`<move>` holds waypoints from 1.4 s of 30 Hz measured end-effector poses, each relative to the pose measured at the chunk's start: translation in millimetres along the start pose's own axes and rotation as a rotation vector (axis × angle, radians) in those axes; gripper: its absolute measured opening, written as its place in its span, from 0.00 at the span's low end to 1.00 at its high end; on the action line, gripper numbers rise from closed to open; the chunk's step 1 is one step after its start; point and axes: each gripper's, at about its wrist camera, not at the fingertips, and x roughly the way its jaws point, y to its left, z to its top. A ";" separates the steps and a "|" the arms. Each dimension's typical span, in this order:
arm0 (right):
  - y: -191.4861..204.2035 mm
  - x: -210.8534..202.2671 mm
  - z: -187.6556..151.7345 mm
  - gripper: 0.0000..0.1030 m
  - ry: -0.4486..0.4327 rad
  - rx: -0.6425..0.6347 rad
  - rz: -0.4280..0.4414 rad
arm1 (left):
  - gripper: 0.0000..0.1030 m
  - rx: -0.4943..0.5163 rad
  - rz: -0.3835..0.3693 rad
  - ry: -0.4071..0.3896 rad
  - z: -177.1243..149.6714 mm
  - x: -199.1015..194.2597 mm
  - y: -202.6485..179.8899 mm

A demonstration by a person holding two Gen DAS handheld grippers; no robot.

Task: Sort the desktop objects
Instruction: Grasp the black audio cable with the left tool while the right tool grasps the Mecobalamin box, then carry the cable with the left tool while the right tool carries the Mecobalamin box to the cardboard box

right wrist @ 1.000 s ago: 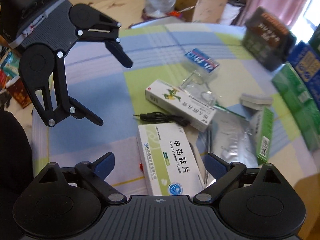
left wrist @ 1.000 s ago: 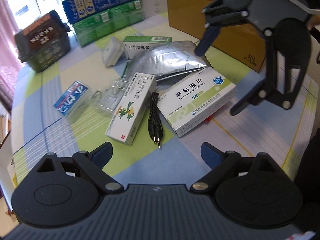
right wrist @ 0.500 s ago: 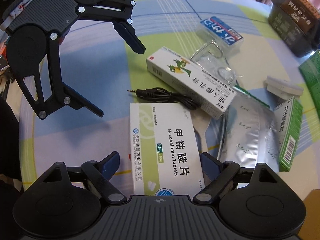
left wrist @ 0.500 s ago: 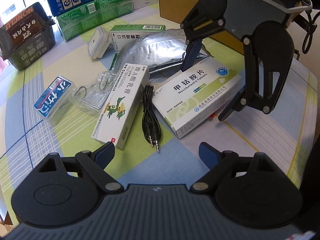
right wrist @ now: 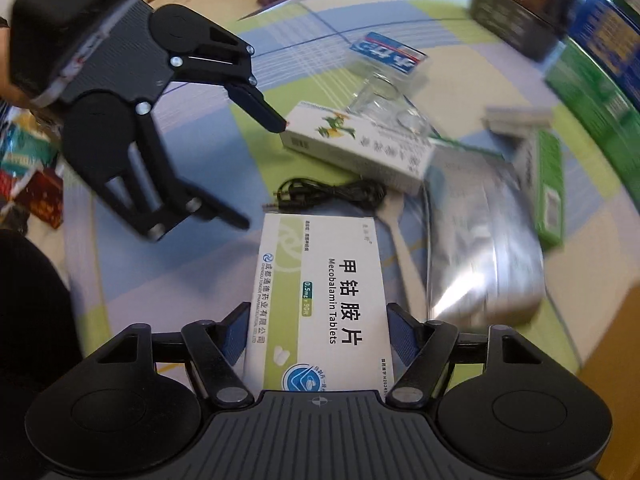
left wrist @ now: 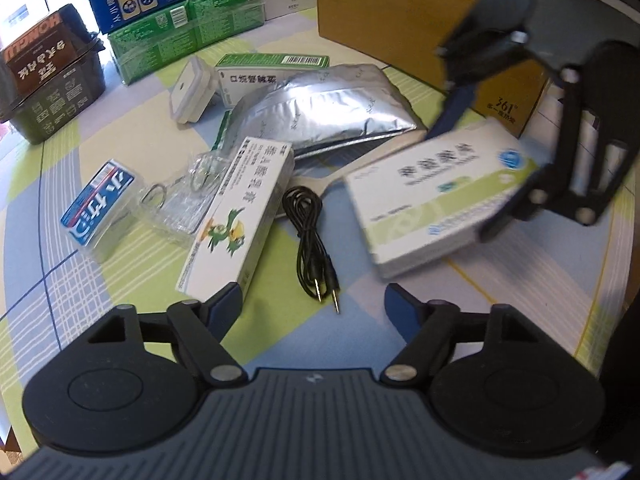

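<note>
Right gripper (right wrist: 316, 336): jaws have just been closing and now clamp both long sides of the white-green tablet box (right wrist: 320, 300), labelled "Mecobalamin Tablets, 0.5mg", near centre of the worktop (left wrist: 100, 292). Left gripper (left wrist: 312, 308): jaws have just been closing, still apart, holding nothing, one fingertip at the dragon-printed carton (left wrist: 236, 216). Cardboard box (left wrist: 400, 12) marked "361°" stands far right.
</note>
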 end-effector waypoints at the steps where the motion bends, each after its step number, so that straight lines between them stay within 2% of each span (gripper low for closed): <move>1: 1.1 -4.1 -5.6 0.66 -0.001 0.015 -0.011 | 0.69 -0.001 -0.001 -0.002 1.9 1.4 -0.4; 5: 3.3 -18.7 -29.9 0.66 -0.003 0.106 -0.066 | 0.61 -0.015 0.003 -0.005 11.6 11.8 -2.4; 7: 4.5 -25.3 -42.4 0.66 -0.012 0.166 -0.090 | 0.54 -0.021 0.004 -0.001 15.4 18.0 -3.0; 9: 5.3 -29.3 -53.7 0.66 -0.025 0.226 -0.108 | 0.39 -0.025 0.007 0.004 18.5 24.6 -3.3; 10: 5.9 -31.0 -58.5 0.66 -0.034 0.255 -0.116 | 0.36 -0.030 0.006 0.006 19.5 27.6 -3.1; 17: 4.4 -37.2 -89.9 0.66 -0.113 0.368 -0.188 | 0.34 -0.083 0.018 0.006 20.4 41.0 0.4; 19: 4.8 -36.4 -97.7 0.66 -0.127 0.376 -0.214 | 0.29 -0.103 0.016 -0.001 19.5 41.8 1.7; 20: 4.6 -35.6 -100.8 0.66 -0.131 0.382 -0.220 | 0.19 -0.114 0.019 -0.002 18.9 41.4 2.4; 21: 4.8 -35.1 -105.1 0.66 -0.135 0.392 -0.220 | 0.16 -0.121 0.026 -0.002 17.9 39.6 1.8; 28: 1.9 -26.2 -118.2 0.66 -0.149 0.428 -0.225 | 0.16 -0.084 0.023 0.027 5.7 26.2 -10.1; 33: -1.7 -18.8 -119.0 0.75 -0.156 0.464 -0.206 | 0.16 -0.080 0.028 0.023 3.3 25.4 -16.3; 42: -8.1 -10.8 -121.4 0.74 -0.152 0.517 -0.206 | 0.18 -0.118 0.046 0.001 6.4 30.9 -16.4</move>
